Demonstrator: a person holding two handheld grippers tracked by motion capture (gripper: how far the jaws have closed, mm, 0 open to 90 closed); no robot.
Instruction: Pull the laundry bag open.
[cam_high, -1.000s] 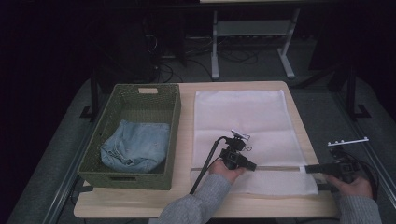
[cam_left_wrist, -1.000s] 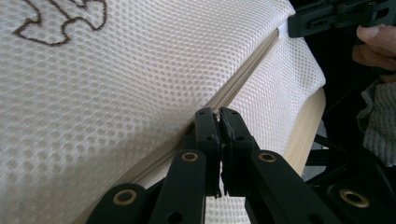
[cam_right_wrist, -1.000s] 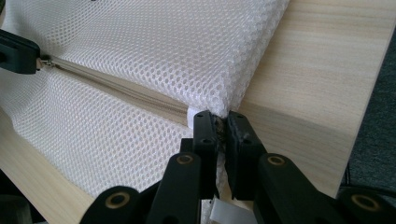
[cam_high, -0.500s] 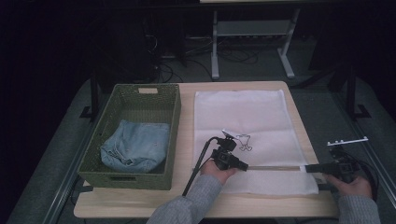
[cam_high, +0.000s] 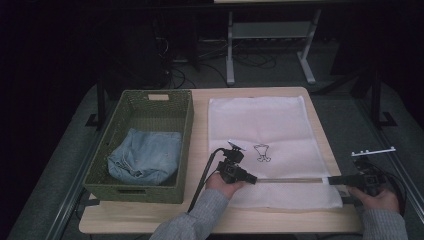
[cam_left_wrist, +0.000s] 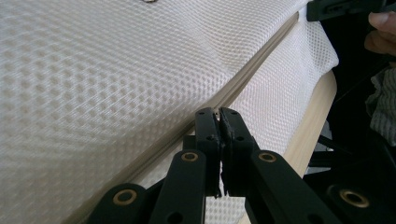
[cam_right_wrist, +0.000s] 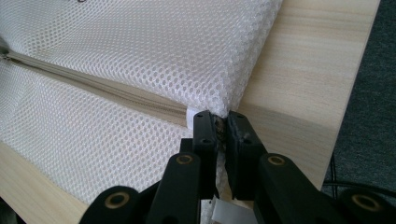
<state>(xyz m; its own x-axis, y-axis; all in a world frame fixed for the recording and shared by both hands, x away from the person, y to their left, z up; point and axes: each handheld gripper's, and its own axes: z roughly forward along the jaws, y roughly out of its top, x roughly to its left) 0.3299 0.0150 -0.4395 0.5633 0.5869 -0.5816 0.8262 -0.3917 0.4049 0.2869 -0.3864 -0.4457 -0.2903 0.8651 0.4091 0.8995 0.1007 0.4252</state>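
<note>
A white mesh bag (cam_high: 260, 125) with a small black drawing lies flat on the wooden table (cam_high: 150, 217). A beige zipper (cam_high: 290, 180) runs across the bag near its front edge. My left gripper (cam_high: 254, 179) is at the zipper's left part. In the left gripper view its jaws (cam_left_wrist: 220, 116) are shut on the zipper line (cam_left_wrist: 261, 60), and what they pinch is hidden. My right gripper (cam_high: 331, 180) is at the bag's right edge, where its jaws (cam_right_wrist: 223, 119) are shut on the mesh corner at the zipper's end (cam_right_wrist: 93, 84).
A green woven basket (cam_high: 145, 97) stands left of the bag and holds a folded blue denim cloth (cam_high: 145, 155). The table's right edge (cam_right_wrist: 327, 93) is close to my right gripper. Dark floor, cables and a metal stand lie beyond the table.
My left gripper has slid leftward along the zipper line, away from the right gripper. The right gripper has stayed at the bag's right edge.
</note>
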